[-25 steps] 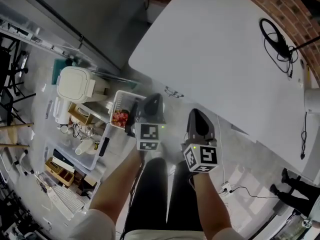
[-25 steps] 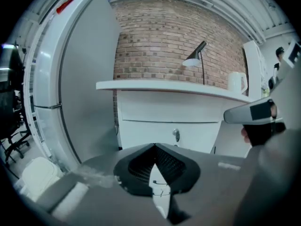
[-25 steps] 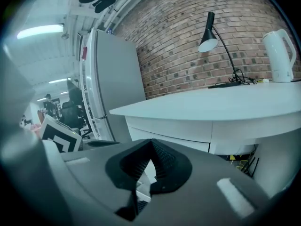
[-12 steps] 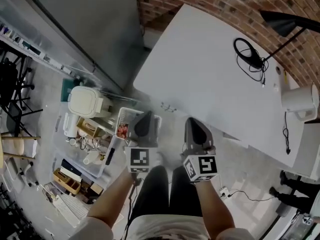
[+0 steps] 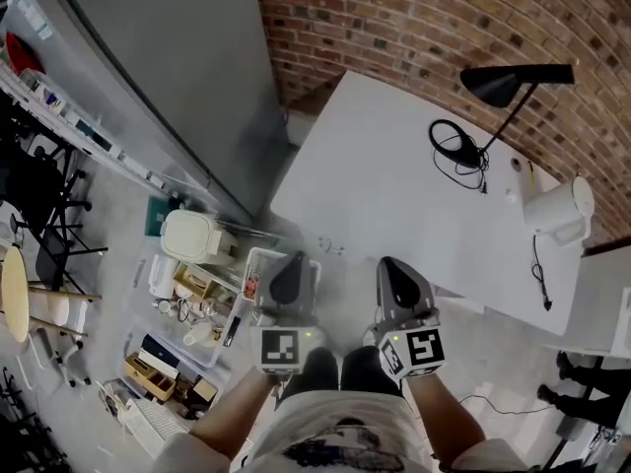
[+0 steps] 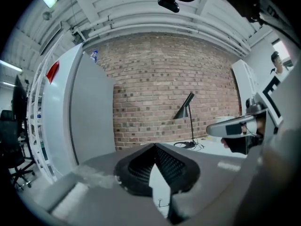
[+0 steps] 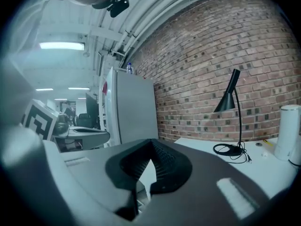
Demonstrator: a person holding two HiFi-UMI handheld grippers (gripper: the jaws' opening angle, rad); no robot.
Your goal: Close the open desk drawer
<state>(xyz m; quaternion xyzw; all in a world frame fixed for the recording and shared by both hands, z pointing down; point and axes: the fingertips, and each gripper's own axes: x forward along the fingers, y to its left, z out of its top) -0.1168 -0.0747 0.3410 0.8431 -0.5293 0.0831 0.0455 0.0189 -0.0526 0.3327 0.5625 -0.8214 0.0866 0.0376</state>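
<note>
Closest to you, both grippers hang in front of your body, side by side and apart. The left gripper (image 5: 288,269) has its jaws brought together at the tips with nothing between them, and the left gripper view shows the same closed wedge (image 6: 154,146). The right gripper (image 5: 399,276) matches it, its jaws meeting at the tips and holding nothing (image 7: 151,141).

Just beyond and below the left gripper sits a white open box (image 5: 258,256) with something red (image 5: 250,286) inside, partly hidden behind that gripper. From its place against the near-left edge of the white surface (image 5: 394,185), I take it to be the open drawer. It lies directly under your left jaws and off to the left of your right ones, so the left gripper is clearly the nearer. It seems to stick out from the surface towards you, so the push would run away from you, into the surface. Neither gripper view shows the drawer; both look level across the top, so you would have to drop the jaws to meet its front.

Farther off on the surface are a coiled cable (image 5: 454,146) and a black lamp (image 5: 513,82), with the brick wall (image 5: 414,18) behind.
</note>
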